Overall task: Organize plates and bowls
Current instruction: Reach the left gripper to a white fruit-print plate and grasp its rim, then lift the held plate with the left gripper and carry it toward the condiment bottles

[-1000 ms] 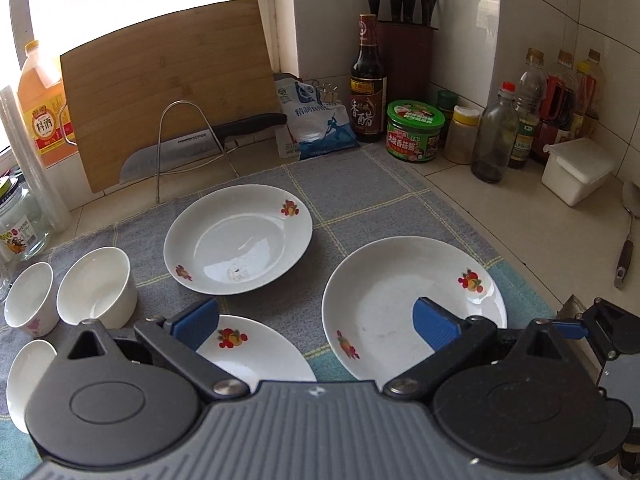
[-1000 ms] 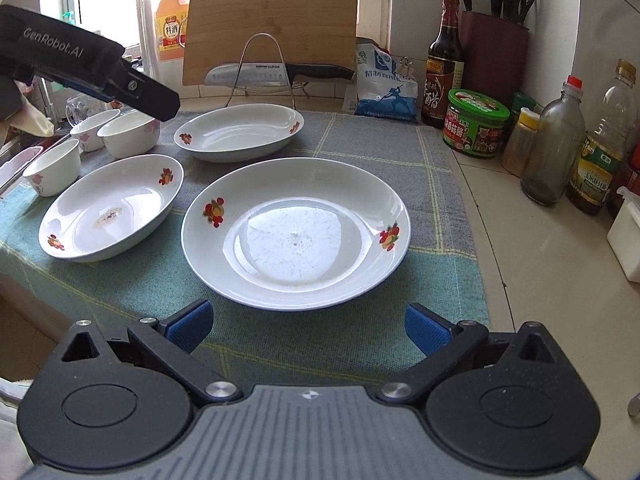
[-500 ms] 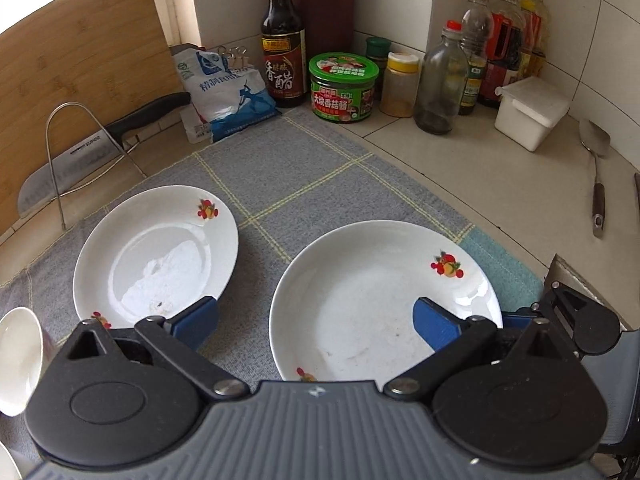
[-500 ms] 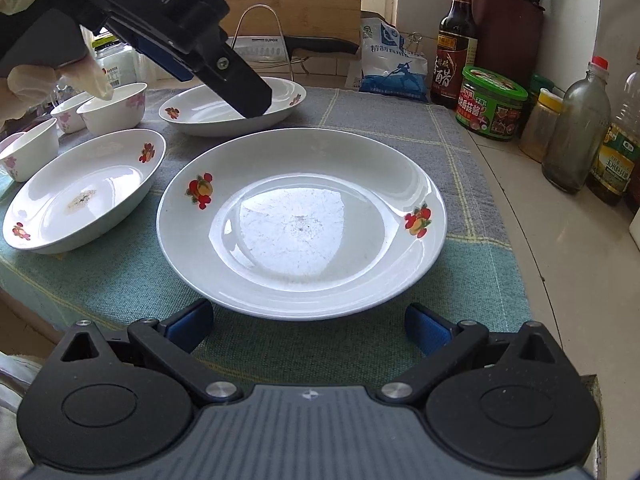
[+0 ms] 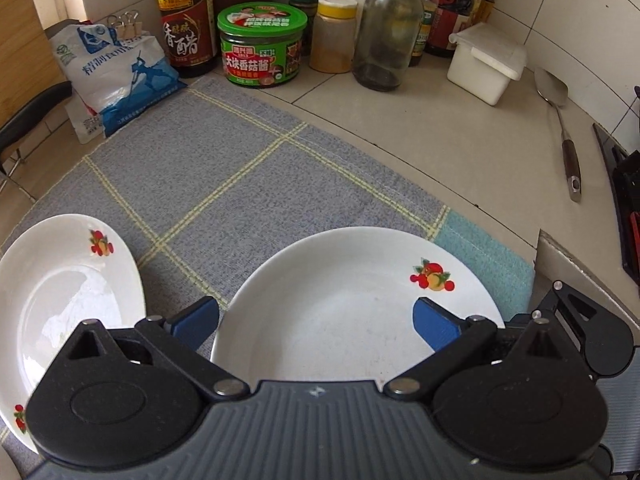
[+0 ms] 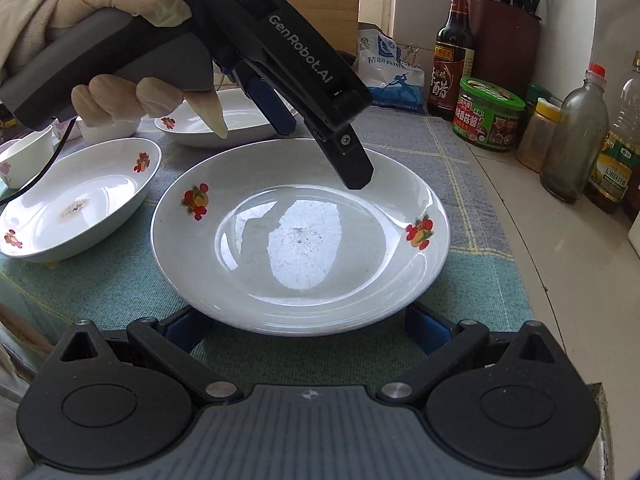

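The big plate (image 6: 300, 236) is sitting on the cloth (image 6: 472, 184) near its right edge, close to the front. The left gripper (image 6: 320, 144), held by a gloved hand (image 6: 120, 60), is hanging over the plate's far rim with its jaws wide open, holding nothing. The right gripper (image 6: 308, 326) is waiting at the plate's near rim, wide open too, one finger on each side. Another plate (image 6: 76, 200) is lying just left of it.

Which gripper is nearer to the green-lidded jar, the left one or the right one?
Left. The left gripper hangs over the far rim of the big plate, toward the green-lidded jar. The right gripper sits at the plate's near rim, farther away.
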`<action>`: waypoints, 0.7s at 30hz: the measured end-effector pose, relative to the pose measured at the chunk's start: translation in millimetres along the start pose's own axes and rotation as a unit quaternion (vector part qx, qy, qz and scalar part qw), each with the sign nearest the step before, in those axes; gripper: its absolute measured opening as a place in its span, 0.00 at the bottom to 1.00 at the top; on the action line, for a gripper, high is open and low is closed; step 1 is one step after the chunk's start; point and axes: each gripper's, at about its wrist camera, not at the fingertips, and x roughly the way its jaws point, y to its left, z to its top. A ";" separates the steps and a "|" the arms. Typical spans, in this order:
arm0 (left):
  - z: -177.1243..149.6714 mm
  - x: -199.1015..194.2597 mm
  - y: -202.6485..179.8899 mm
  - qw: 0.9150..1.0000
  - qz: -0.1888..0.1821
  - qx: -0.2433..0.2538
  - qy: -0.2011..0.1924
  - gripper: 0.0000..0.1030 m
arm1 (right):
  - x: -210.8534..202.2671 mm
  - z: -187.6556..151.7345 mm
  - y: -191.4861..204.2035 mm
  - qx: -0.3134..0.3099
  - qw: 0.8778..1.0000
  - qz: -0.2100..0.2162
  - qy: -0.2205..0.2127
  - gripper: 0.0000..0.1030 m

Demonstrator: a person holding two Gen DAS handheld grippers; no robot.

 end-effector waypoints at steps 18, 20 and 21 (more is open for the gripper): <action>13.7 35.4 19.8 0.995 -0.061 -0.023 0.074 0.99 | -1.3 -4.6 2.0 0.000 1.000 0.000 -0.021 1.00; 15.0 35.6 18.3 0.995 -0.060 -0.016 0.078 0.99 | -1.2 -4.2 2.1 -0.001 1.000 0.000 -0.022 1.00; 15.3 36.0 17.7 0.995 -0.058 -0.013 0.080 0.99 | -1.3 -3.7 2.1 -0.001 1.000 0.000 -0.021 1.00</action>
